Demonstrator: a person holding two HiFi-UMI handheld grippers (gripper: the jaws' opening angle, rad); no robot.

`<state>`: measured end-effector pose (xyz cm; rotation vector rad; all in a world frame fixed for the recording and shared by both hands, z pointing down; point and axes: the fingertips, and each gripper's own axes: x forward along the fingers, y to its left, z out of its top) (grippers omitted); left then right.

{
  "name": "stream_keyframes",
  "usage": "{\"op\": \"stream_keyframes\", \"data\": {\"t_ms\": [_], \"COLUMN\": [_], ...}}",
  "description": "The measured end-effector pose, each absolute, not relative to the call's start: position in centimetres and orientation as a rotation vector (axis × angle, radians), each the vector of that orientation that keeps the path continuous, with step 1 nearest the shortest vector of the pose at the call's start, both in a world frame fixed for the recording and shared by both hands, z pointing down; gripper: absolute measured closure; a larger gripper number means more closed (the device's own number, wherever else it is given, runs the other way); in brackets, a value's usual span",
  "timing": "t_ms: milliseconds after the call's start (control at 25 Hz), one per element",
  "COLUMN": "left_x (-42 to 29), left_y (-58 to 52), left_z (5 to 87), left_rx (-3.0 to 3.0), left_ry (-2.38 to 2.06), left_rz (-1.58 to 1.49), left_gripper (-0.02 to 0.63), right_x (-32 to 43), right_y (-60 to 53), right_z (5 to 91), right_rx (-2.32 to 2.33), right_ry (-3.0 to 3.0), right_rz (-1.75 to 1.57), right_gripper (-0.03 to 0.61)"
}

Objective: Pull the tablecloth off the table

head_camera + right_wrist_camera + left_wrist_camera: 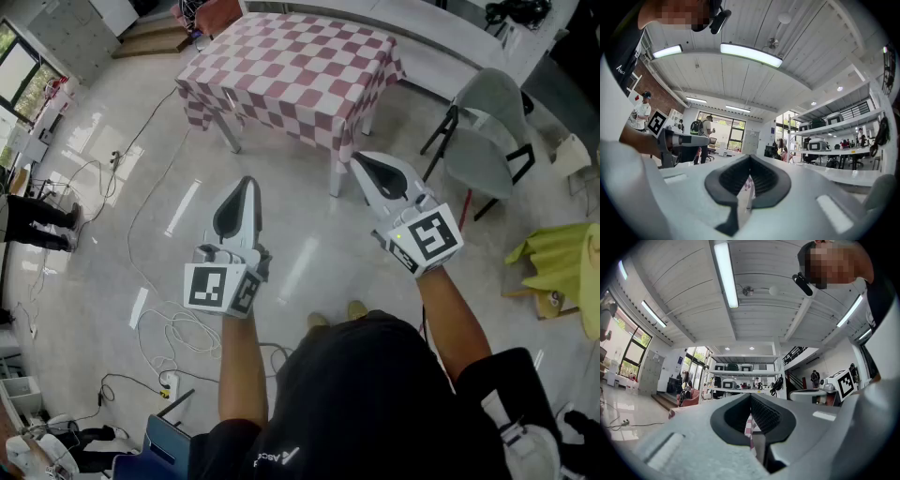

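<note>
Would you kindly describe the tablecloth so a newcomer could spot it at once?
Across the pale floor, at the head view's top, a table stands left of a grey chair. The tablecloth drapes over it, the only thing with pink-and-white checks.

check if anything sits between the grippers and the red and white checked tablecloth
Nothing visible does. Only glossy pale floor lies between the left gripper, the right gripper and the red-and-white checked tablecloth. The grey plastic chair stands off to the right, clear of that path.
</note>
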<state>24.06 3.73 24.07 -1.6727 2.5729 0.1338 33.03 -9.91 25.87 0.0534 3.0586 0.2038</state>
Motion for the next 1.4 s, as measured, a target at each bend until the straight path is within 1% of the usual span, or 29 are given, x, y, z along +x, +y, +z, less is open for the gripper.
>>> {"op": "stream_keyframes", "data": {"t_ms": [400, 560, 800, 960, 1080, 1160, 1320, 1400], "left_x": [22.4, 23.0, 18.4, 16.4, 13.6, 12.9, 15.1, 13.2], "left_y": [5.6, 6.0, 7.7, 7.7, 7.3, 6.3, 6.5, 6.5], "left_z": [24.6, 24.2, 25.4, 25.6, 25.5, 25.8, 27.9, 28.0], "left_rx": [-1.697, -1.706, -1.722, -1.732, -1.713, -1.697, -1.686, -1.674], "left_ry": [2.573, 2.547, 2.559, 2.51, 2.51, 2.522, 2.529, 2.534], "left_rz": [0.124, 0.14, 0.142, 0.145, 0.165, 0.199, 0.173, 0.135], "left_gripper": [0.603, 0.603, 0.604, 0.604, 0.603, 0.604, 0.604, 0.604], "right_x": [31.4, 32.1, 28.2, 26.1, 23.1, 21.6, 24.3, 22.6], "right_y": [-8.1, -7.7, -6.4, -6.9, -7.4, -8.5, -7.9, -7.9], "right_z": [26.0, 25.7, 26.1, 26.9, 27.2, 27.8, 30.3, 30.5], "right_rx": [0.05, 0.036, 0.016, 0.001, 0.017, 0.035, 0.053, 0.058], "right_ry": [3.041, 3.042, 3.049, 3.058, 3.055, 3.053, 3.037, 3.031], "right_rz": [0.159, 0.173, 0.204, 0.201, 0.209, 0.226, 0.258, 0.261], "right_gripper": [0.578, 0.578, 0.578, 0.578, 0.578, 0.578, 0.578, 0.577]}}
